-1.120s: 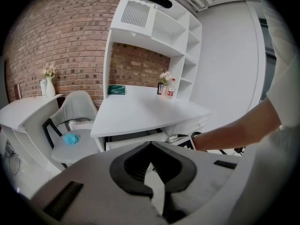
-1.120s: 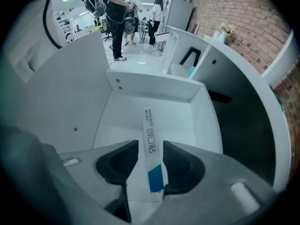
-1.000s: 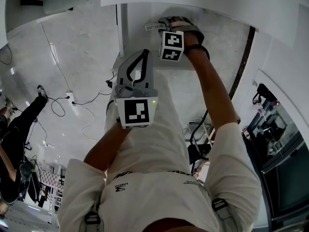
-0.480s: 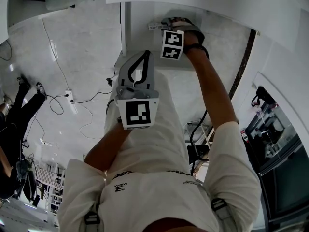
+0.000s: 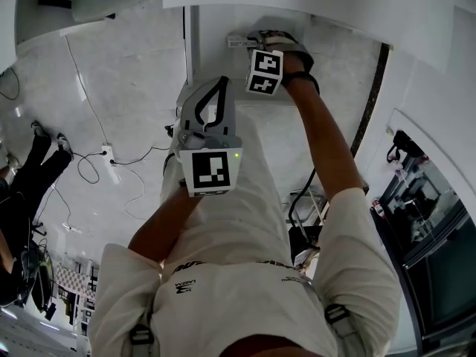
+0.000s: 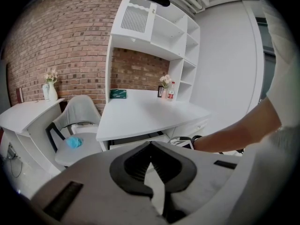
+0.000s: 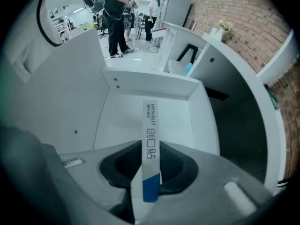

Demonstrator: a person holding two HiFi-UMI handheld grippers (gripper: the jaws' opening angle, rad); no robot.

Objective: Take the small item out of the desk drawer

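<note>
The right tool (image 7: 149, 149) is down inside the open drawer (image 7: 149, 87), its jaws closing on a long, narrow box (image 7: 150, 125). The box is white with a blue end and has print along its face. It stands on edge between the two pads, and both look to be against its sides. The blue end sits back in the hollow between the jaws, and the rest runs forward toward the drawer's far wall. I can't tell whether the box is resting on the drawer bottom or is clear of it. Nothing else shows in the drawer.

The left tool (image 6: 151, 145) is held back, beside the right forearm and just short of the drawer's front. Its jaws are pressed together at the tips with nothing between them. It points toward the white tabletop (image 6: 140, 114), which carries a green box (image 6: 118, 94) and small bottles (image 6: 170, 92) at the back, under white shelves (image 6: 157, 36) set against a brick wall.

Left of the tabletop is a grey chair (image 6: 79, 114) with something blue (image 6: 73, 142) on its seat. A cable (image 5: 119, 162) trails over the pale floor below. The right gripper view shows people (image 7: 115, 18) standing well off across the room.
</note>
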